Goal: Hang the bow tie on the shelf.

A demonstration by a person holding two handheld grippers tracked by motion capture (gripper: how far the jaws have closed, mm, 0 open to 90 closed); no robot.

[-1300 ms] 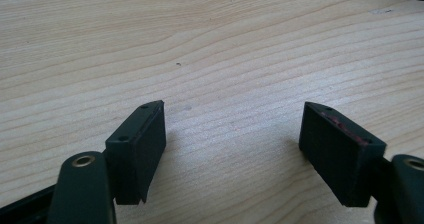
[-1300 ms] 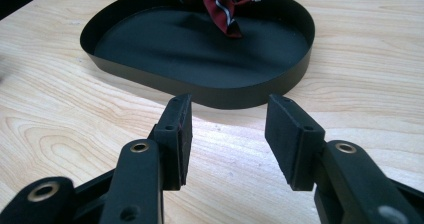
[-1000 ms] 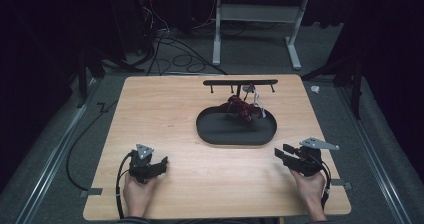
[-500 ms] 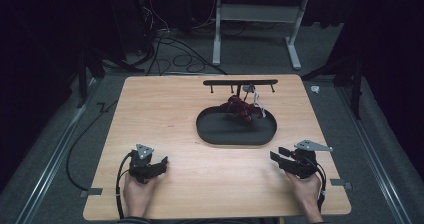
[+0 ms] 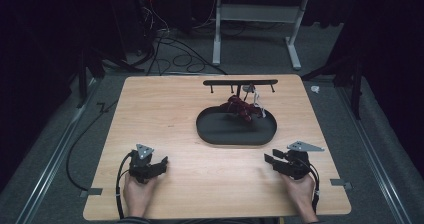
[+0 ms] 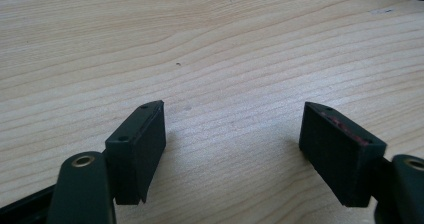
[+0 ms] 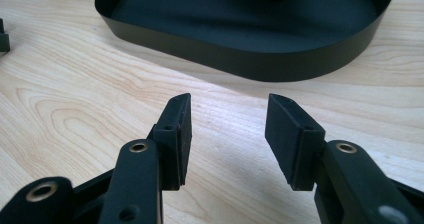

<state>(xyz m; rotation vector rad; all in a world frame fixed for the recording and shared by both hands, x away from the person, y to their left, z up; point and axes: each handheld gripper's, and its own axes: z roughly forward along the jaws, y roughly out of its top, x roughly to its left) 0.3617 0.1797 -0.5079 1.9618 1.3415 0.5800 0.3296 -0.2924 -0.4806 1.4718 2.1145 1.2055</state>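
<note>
Sitting right of centre on the pale wood-grain bench [image 5: 165,114], the shallow black oval tray [image 5: 210,131] with its low upright wall holds a tangle of dark red pieces [image 5: 239,109] at its far end; what they are is too small to make out. In the right gripper view the tray's far end is cut off by the frame. Just behind the tray stands a thin black rail with short pegs [image 5: 240,82], something pale hanging from it. The left tongs [image 5: 161,162] rest near the bench's front-left edge, apart with bare wood between them. The right tongs [image 5: 269,160] point toward the tray from the front, apart and empty, well short of its wall.
</note>
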